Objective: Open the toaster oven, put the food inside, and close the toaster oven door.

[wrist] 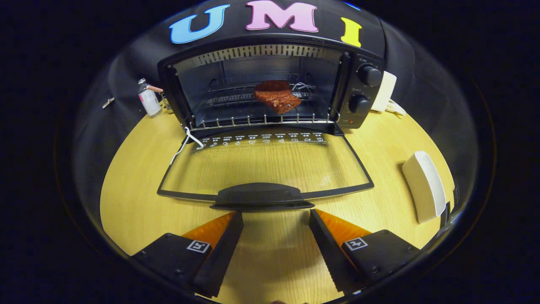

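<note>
Black toaster oven (270, 84) with two round knobs on its side panel stands at far side of round pale-wood table (126, 202), against booth wall. Glass door with black frame and black moulded handle (263, 196) folded fully down, lying flat toward the gripper, wood grain visible through the pane. Reddish-brown slab of food (276, 98), meat-like, resting on wire rack inside the cavity, roughly mid-rack and a little toward the knob side. Judged from this layout: opening done, loading done; closing the door left. Gripper (276, 215) empty, jaws spread wide, nothing between the fingers but bare tabletop. Fingertips sit just short of the door handle, one to each side of its middle; contact with handle not evident, a narrow strip of table appears to separate them, though fisheye makes this hard to confirm. Next move likely calls for getting under or around the handle's lip and swinging door up on its hinge. White string (185, 141) hanging from door's hinge corner; purpose unclear. Also on table: small clear bottle with pale label (149, 99) beside the oven, white rounded oblong object (424, 185) well apart on the other side, white box-like item (386, 90) behind the knob panel.
</note>
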`<state>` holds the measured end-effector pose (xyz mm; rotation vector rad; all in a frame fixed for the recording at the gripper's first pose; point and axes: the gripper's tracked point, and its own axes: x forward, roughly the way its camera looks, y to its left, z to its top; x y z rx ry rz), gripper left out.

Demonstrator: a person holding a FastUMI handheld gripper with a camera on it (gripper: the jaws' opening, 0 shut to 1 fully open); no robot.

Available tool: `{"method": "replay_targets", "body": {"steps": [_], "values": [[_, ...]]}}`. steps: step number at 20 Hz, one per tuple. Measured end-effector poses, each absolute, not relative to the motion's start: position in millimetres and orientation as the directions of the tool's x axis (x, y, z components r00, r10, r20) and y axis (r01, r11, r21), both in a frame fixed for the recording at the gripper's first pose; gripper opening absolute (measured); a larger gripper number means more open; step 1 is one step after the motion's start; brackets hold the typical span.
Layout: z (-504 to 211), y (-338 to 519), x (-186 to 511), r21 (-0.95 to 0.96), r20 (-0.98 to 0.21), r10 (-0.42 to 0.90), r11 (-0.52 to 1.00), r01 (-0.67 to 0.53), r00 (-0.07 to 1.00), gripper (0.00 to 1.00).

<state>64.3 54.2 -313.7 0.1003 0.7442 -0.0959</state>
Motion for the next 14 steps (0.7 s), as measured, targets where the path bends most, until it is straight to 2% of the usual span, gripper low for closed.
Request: {"method": "replay_targets", "body": {"steps": [14], "values": [[-229,52,73,0.151,-0.58,0.017,0.985,0.088,0.814,0.98]]}}
